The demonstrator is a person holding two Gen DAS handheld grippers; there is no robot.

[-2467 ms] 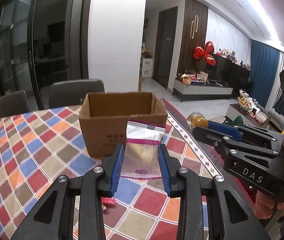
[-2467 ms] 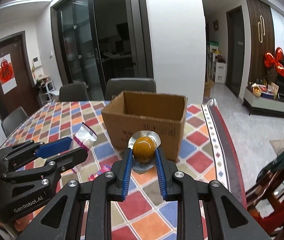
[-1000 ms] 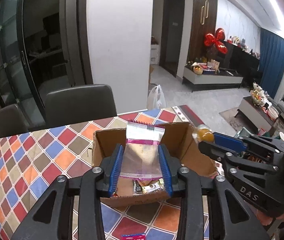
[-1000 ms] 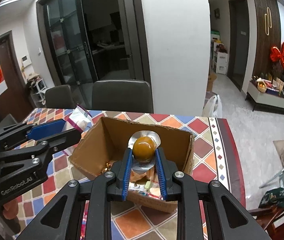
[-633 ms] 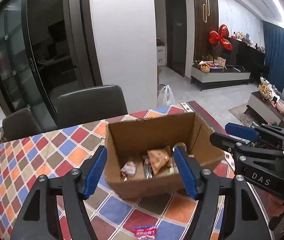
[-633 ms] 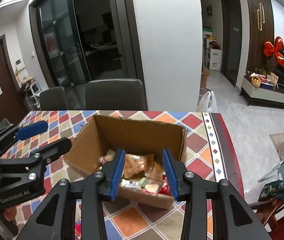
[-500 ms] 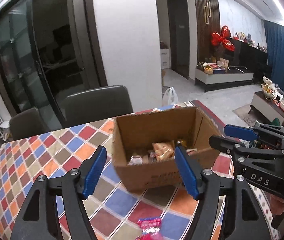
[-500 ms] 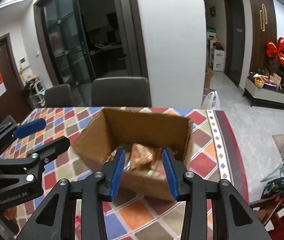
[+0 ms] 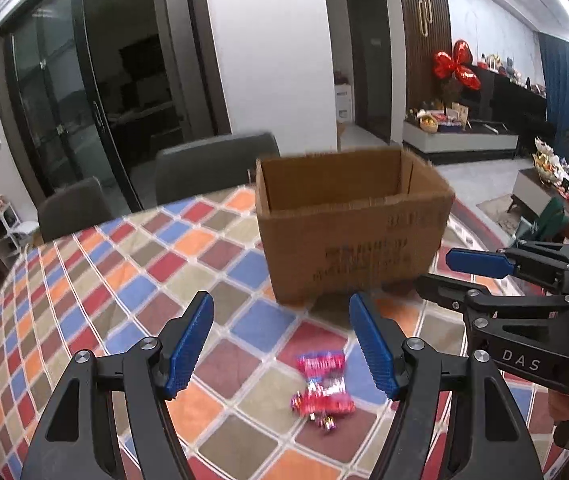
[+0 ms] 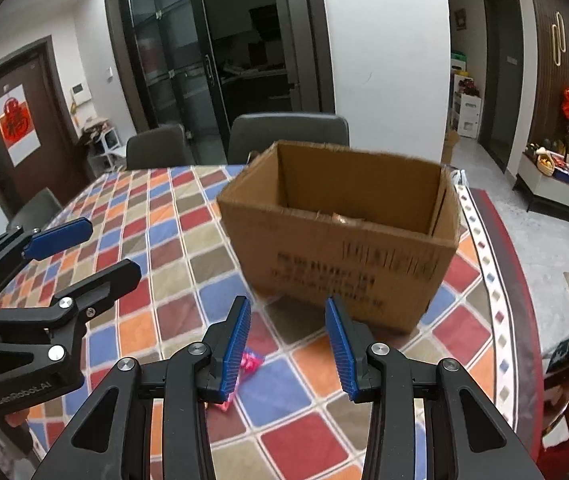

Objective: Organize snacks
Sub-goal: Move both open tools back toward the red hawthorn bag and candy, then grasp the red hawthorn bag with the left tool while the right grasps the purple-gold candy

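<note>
On the worktop [image 9: 132, 280], just in front of the box [image 9: 348, 236], a small cluster of pink wrappers [image 9: 322, 384] is lying loose — this is the snack left to tidy. Both tools are hanging above the checked cloth with nothing between their blue pads: the left tool [image 9: 280, 344] is spread wide, framing the wrappers from above, and the right tool [image 10: 287, 344] is gaping too, with only a corner of pink [image 10: 250, 360] peeking out beside its left finger. Inside the box, a scrap of tan packaging [image 10: 338, 218] is showing over the near wall; the rest of the contents are hidden from here.

The wrappers are looking light, thin and crinkly, probably foil or film — likely slippery and apt to skate across the cloth if nudged sideways. They are blurred, so I cannot tell whether this is one pack or several small sweets bunched together. A sound grip would be coming straight down and pinching across the narrow middle of the upper pink pack, pads flat to its faces, rather than catching a twisted end that could slide free. Little squeeze should be needed; nothing here seems fragile, though soft contents could be crushed by a hard clamp.
</note>
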